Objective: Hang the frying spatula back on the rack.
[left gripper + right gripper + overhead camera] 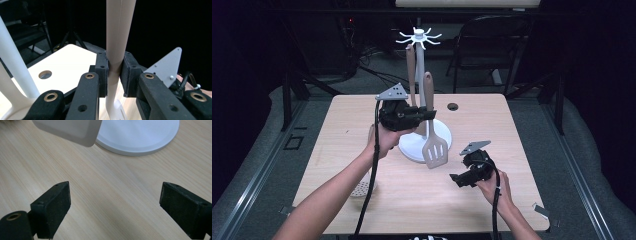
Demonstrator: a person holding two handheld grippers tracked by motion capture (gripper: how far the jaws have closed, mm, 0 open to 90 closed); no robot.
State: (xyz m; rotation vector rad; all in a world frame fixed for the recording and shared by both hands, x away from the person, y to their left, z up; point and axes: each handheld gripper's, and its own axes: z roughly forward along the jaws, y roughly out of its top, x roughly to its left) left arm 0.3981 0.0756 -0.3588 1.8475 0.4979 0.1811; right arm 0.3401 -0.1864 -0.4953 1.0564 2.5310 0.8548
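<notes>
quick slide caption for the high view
Left gripper clamps a slotted spatula by its handle beside the white hook stand; right gripper waits open.

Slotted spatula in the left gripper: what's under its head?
Under the slotted spatula: the white stand base and bare table. The head hangs clear above both. The base part behind the head is covered.

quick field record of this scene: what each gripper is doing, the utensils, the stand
left gripper: shut on the slotted spatula, gripping its handle, spatula upright, head down, above the table
right gripper: open, nothing between its jaws, low over the table
stand: white, round base, hooks on top
hanging utensil: another handle beside the stand pole
skimmer: lying at the table's near left edge
</notes>
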